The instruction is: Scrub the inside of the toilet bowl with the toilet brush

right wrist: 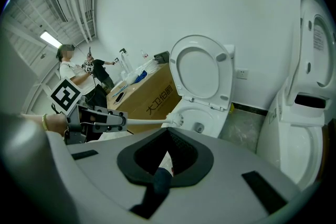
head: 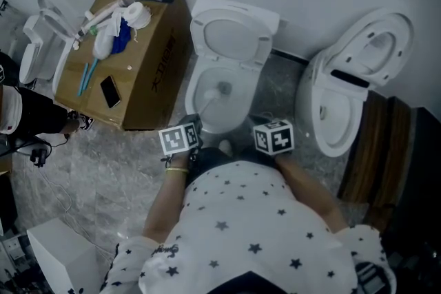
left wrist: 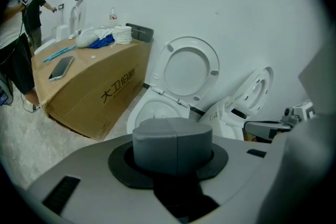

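A white toilet [head: 200, 89] stands open in front of me, its seat and lid [head: 231, 38] raised against the wall. In the right gripper view my left gripper [right wrist: 122, 121] is shut on the white handle [right wrist: 144, 121] of the toilet brush, whose head [right wrist: 176, 119] hangs over the bowl [right wrist: 207, 124]. From the head view the brush head [head: 222, 87] is inside the bowl, and the left gripper [head: 192, 123] is at its near rim. The left gripper view shows grey pads pressed together [left wrist: 172, 144] and no brush. My right gripper [right wrist: 168, 157] [head: 265, 124] is open and empty.
A cardboard box [head: 148, 82] left of the toilet carries a phone [head: 110, 91], cloths and bottles. A second toilet [head: 344, 89] stands close on the right, with wooden slats [head: 375, 148] beyond. Another person [head: 31, 113] stands far left, near a third toilet [head: 41, 45].
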